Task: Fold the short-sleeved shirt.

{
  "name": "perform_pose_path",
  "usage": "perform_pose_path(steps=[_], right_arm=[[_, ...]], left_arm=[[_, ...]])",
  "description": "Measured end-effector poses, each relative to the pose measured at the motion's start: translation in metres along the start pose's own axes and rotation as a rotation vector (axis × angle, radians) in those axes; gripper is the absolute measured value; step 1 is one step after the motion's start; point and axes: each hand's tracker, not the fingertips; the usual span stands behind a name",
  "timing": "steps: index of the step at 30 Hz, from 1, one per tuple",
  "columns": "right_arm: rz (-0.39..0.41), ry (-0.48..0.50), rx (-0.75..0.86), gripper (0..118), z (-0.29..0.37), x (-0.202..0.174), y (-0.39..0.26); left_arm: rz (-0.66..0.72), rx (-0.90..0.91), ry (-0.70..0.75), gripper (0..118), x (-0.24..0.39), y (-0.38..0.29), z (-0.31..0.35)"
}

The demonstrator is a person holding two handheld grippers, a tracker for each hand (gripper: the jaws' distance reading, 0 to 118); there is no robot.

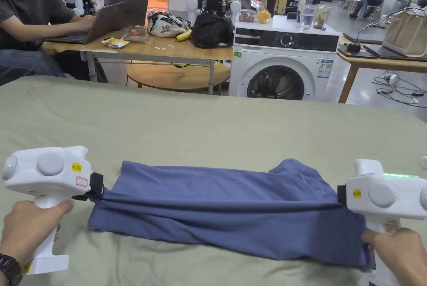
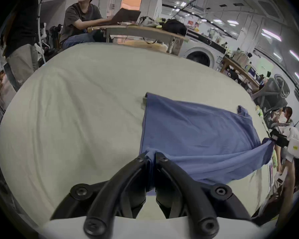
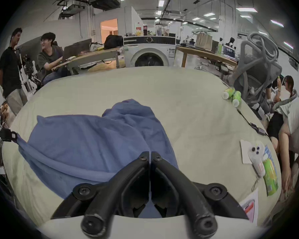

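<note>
Blue shirt (image 1: 225,211) spread crosswise on the green-covered table (image 1: 208,132), already doubled lengthwise, a sleeve poking up at the far right. Stretched taut between two claws: left claw (image 2: 150,156) clamped on a bunched end of the cloth, right claw (image 3: 150,157) pinched tight on the opposite end, fabric showing between both pairs of jaws. Near edge lifted slightly along the pull line, far edge resting flat on the table. Seemingly mid-fold, with the band tensioned to smooth it. Next, probably: carrying one end over to meet the other, keeping both grips firm and the edges aligned, then lowering evenly before release. Beyond the table, a washing machine (image 1: 283,66) and people at desks.
</note>
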Motion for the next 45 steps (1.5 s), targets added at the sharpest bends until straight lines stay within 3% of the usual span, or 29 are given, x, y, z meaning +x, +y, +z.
perform_pose_path(steps=[3,10,11,15,20,22,23,24,25,26,27,29,32,35,39,45], right_arm=[[0.037,-0.018,-0.032,0,-0.021,-0.002,-0.003],[0.033,-0.038,-0.032,0,-0.031,-0.006,-0.012],[0.033,-0.041,-0.020,3,-0.027,-0.008,-0.013],[0.002,-0.048,0.086,43,0.001,-0.019,-0.015],[-0.025,-0.003,0.201,44,0.041,-0.044,-0.033],[-0.017,0.001,0.261,38,0.058,-0.061,-0.046],[-0.014,0.004,0.288,27,0.065,-0.068,-0.051],[-0.019,0.007,0.320,9,0.073,-0.075,-0.057],[-0.013,-0.002,0.331,2,0.080,-0.083,-0.062],[-0.017,-0.006,0.352,0,0.085,-0.089,-0.066],[-0.019,0.007,0.373,0,0.091,-0.095,-0.070],[-0.013,0.007,0.398,0,0.097,-0.102,-0.077],[-0.007,0.002,0.408,0,0.102,-0.108,-0.081],[0.003,0.009,0.398,0,0.103,-0.108,-0.083],[0.024,0.000,0.372,0,0.098,-0.102,-0.085],[0.038,-0.021,0.342,0,0.090,-0.092,-0.090]], left_arm=[[-0.009,-0.045,0.006,2,0.002,0.002,-0.020],[0.003,-0.053,0.005,2,0.006,0.004,-0.036],[0.004,-0.052,0.005,6,0.006,0.004,-0.035],[0.008,0.036,-0.017,47,0.007,-0.001,-0.016],[-0.019,0.224,-0.123,49,0.020,-0.020,0.023],[-0.064,0.296,-0.130,49,0.031,-0.037,0.040],[-0.085,0.337,-0.130,48,0.037,-0.045,0.046],[-0.109,0.382,-0.123,47,0.045,-0.056,0.053],[-0.129,0.430,-0.105,41,0.051,-0.067,0.059],[-0.131,0.444,-0.082,27,0.056,-0.075,0.062],[-0.135,0.460,-0.065,1,0.063,-0.083,0.065],[-0.139,0.480,-0.006,0,0.064,-0.095,0.062],[-0.101,0.450,-0.055,0,0.062,-0.103,0.063],[-0.151,0.408,0.035,0,0.055,-0.103,0.061],[-0.072,0.183,-0.043,0,0.018,-0.078,0.044],[-0.009,0.023,-0.012,0,-0.011,-0.039,0.025]])
